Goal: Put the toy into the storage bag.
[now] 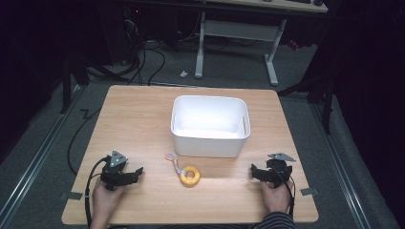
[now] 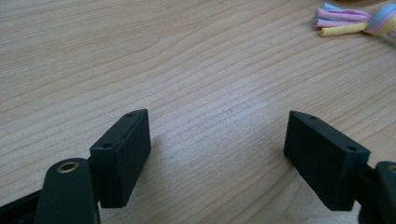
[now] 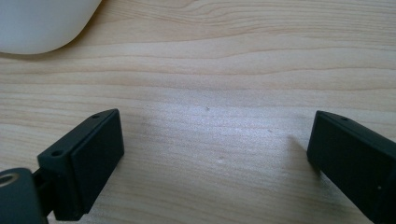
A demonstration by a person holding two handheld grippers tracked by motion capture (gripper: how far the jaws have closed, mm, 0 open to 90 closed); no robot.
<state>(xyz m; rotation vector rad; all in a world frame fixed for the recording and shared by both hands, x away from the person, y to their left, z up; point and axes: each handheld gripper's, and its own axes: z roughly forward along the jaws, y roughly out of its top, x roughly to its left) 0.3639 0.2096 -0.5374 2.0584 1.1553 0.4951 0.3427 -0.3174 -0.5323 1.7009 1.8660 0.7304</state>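
A yellow ring toy (image 1: 190, 176) with a pastel rope tail (image 1: 172, 160) lies on the wooden table (image 1: 133, 124), in front of a white bin (image 1: 210, 125). The rope's pink, blue and yellow ends (image 2: 343, 21) reach into the top right of the left gripper view. My left gripper (image 1: 138, 171) rests low at the table's front left, open, its jaws wide apart over bare wood (image 2: 217, 140). My right gripper (image 1: 253, 171) sits at the front right, also open over bare wood (image 3: 215, 135). The ring lies between the two, touching neither.
The bin's rounded corner (image 3: 42, 23) is in the top left of the right gripper view. Beyond the table stand a white-legged desk (image 1: 239, 33) and cables on a grey floor. Tape tabs (image 1: 309, 191) mark the table's front corners.
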